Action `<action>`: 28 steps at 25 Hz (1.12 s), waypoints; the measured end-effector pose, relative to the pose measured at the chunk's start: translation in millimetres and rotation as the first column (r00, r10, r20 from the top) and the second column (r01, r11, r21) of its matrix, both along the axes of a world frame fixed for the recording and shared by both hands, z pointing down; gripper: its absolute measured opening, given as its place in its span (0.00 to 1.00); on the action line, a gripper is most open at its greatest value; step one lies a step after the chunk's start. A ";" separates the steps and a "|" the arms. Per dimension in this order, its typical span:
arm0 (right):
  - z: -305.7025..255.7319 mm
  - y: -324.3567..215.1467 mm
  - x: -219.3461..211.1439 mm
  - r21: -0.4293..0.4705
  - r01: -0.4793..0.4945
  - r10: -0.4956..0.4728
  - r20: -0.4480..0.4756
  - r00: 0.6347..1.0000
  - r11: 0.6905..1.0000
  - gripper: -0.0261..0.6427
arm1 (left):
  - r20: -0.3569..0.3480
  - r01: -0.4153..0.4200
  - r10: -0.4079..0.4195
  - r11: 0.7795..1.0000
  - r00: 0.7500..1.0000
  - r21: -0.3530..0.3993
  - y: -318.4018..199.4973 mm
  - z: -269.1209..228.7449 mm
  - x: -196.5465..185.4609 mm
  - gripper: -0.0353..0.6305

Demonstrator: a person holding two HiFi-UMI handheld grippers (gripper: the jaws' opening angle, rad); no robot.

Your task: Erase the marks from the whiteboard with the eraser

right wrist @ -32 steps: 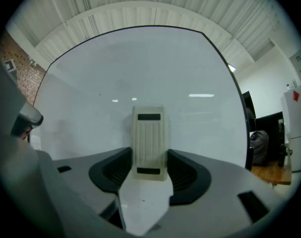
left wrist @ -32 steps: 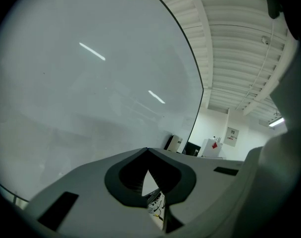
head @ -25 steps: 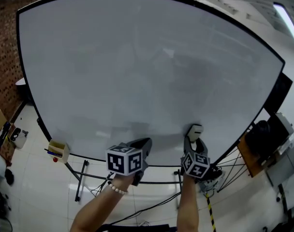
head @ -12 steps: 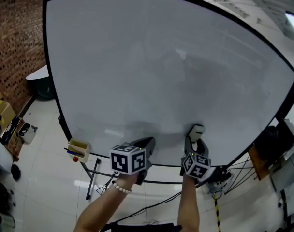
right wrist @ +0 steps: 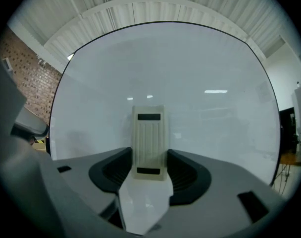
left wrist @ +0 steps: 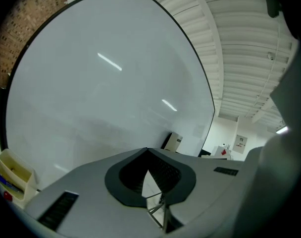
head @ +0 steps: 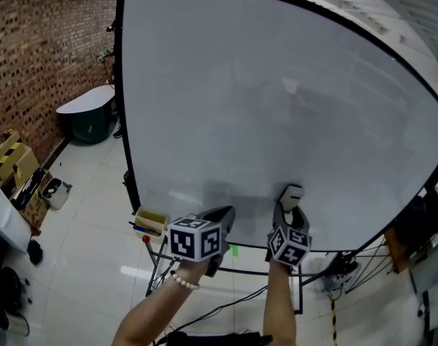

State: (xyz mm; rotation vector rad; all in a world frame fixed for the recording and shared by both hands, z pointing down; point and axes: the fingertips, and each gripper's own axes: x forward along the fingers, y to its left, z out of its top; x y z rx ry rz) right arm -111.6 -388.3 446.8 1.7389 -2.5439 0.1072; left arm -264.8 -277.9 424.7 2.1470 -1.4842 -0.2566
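We've got the cream ribbed plastic eraser [right wrist: 149, 143] clamped in our right gripper [head: 290, 220], long axis pointing to 12 o'clock up the big white whiteboard [head: 276, 107] near its bottom edge, while our left gripper [head: 220, 220], beside it at 9 o'clock, sits pinched together on nothing.

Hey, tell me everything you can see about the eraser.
The eraser is a cream, plastic-looking rectangular block. Its back is ribbed lengthwise, with a dark slot near each end. It stands upright, its lower half clamped by the long sides between the jaws of the right gripper, its top poking out. It sits in front of the lower part of the whiteboard; whether its hidden face touches the board cannot be told.
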 end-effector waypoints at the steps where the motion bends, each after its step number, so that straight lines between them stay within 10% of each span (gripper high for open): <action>1: 0.2 3.8 -12.7 -0.001 0.006 -0.006 -0.002 1.000 1.000 0.42 | 0.004 0.004 -0.004 1.000 1.000 -0.002 4.8 0.6 -9.9 0.03; 28: 4.6 85.4 -280.3 0.024 0.074 -0.074 0.000 0.997 0.997 0.42 | -0.006 0.165 -0.165 0.986 0.986 -0.017 100.4 15.1 -217.6 0.03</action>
